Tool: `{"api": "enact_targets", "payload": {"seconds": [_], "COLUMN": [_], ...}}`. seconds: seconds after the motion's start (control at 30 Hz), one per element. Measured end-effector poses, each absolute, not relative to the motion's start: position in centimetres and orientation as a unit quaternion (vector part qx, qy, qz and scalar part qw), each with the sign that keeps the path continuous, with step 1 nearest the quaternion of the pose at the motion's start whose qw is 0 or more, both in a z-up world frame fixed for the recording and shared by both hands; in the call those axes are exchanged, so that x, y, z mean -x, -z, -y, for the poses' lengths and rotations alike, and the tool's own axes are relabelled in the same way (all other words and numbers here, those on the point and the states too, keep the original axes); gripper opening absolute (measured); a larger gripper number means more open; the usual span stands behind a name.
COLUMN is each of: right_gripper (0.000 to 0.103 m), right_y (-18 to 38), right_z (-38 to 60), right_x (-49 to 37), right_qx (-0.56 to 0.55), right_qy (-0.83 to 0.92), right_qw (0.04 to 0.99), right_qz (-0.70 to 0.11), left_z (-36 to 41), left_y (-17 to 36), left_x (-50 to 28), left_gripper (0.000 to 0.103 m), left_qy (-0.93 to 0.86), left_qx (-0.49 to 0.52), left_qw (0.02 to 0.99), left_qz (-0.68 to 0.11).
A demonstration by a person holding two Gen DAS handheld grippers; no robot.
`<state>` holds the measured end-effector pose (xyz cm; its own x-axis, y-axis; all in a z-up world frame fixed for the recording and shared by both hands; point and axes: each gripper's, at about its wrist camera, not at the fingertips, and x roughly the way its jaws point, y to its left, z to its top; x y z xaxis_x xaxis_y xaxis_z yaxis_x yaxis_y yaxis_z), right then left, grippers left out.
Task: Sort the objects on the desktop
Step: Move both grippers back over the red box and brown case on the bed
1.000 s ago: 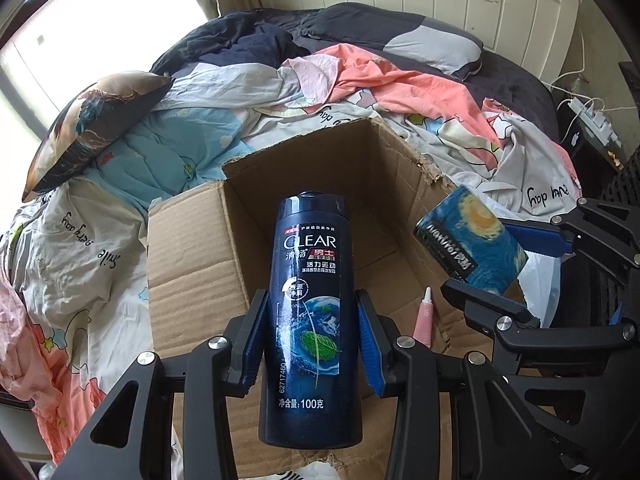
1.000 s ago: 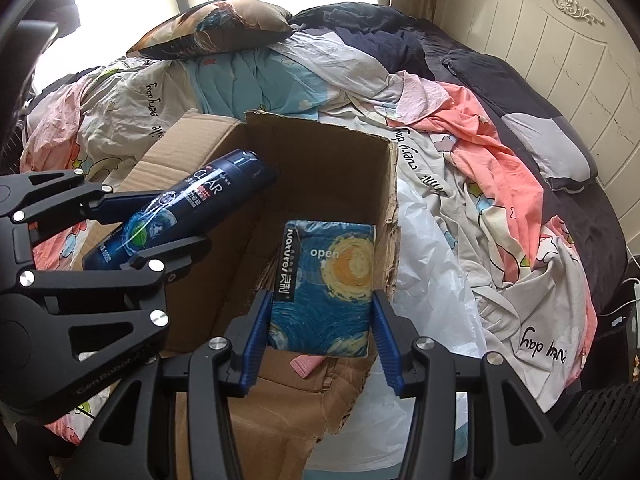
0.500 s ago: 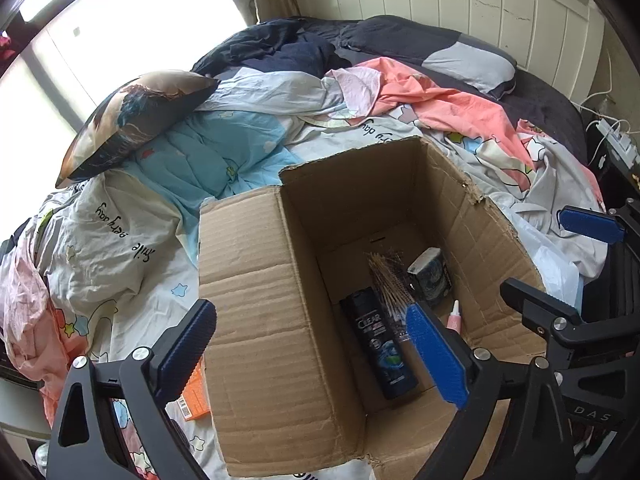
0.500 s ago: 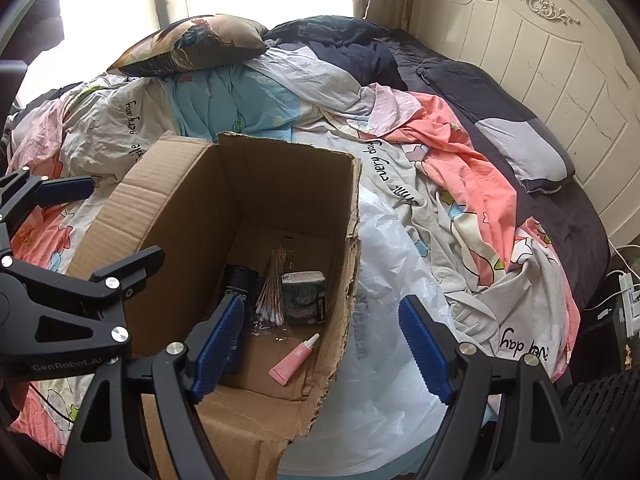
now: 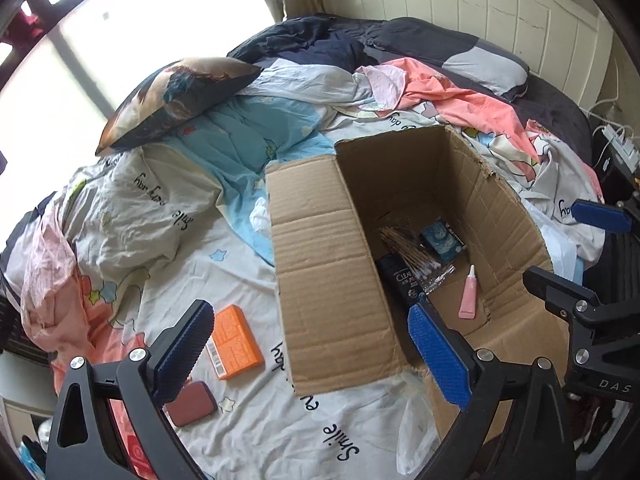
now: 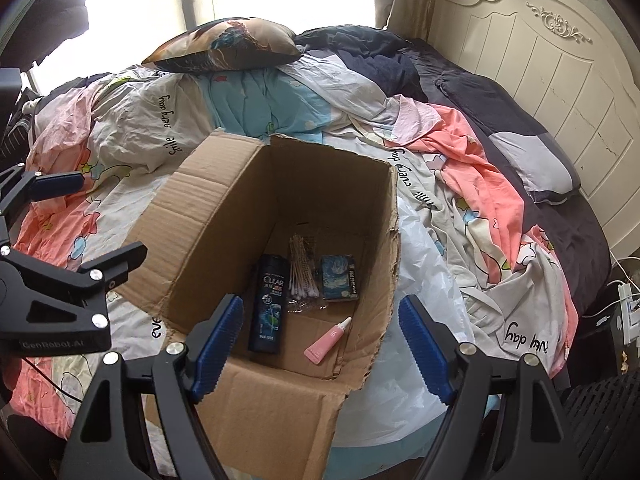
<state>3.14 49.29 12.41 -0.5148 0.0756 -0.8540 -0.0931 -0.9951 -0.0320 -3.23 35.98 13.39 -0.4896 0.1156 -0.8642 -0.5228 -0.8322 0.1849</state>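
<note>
Inside, on the floor of the open cardboard box (image 6: 224, 216), lay the dark shampoo bottle (image 6: 269, 304) at the left, a bundle of cotton swabs (image 6: 302, 272) beside it, the starry-night tissue pack (image 6: 339, 278) at the right and a pink tube (image 6: 326, 340) nearer the front. The left gripper (image 5: 312, 352) hung over the box's near-left wall, its blue pads spread wide with nothing between them; the right gripper (image 6: 320, 340) hovered above the box's near edge, likewise released and empty. Left of the box, on the printed quilt (image 5: 160, 208), rested an orange box (image 5: 236, 340) and a maroon case (image 5: 192, 404). A patterned pillow (image 6: 228, 46) sat at the far side.
</note>
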Motion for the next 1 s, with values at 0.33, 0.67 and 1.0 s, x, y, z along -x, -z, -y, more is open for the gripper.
{"api": "enact_targets", "payload": {"seconds": [0.33,0.67,1.0], "right_gripper": [0.084,0.085,0.085], "right_y": [-13.3,-14.5,-14.9], "right_z": [-44.5,-37.7,-30.0], "right_x": [-5.0,-5.0,-4.5], "right_qx": [0.506,0.516,0.519], "right_qy": [-0.862,-0.856,-0.854], "right_qw": [0.033,0.006,-0.023], "right_qz": [-0.014,-0.010,0.024], "left_z": [-28.7,-20.9,-11.6], "left_y": [-15.0,-15.7,-13.9], "left_x": [1.0,-1.8,-3.8], "left_gripper": [0.100,0.100,0.100], "left_qy": [-0.843,-0.850,-0.847], "left_qx": [0.481,0.480,0.500], "left_qw": [0.160,0.135,0.093], "left_qz": [-0.179,-0.170,-0.153]}}
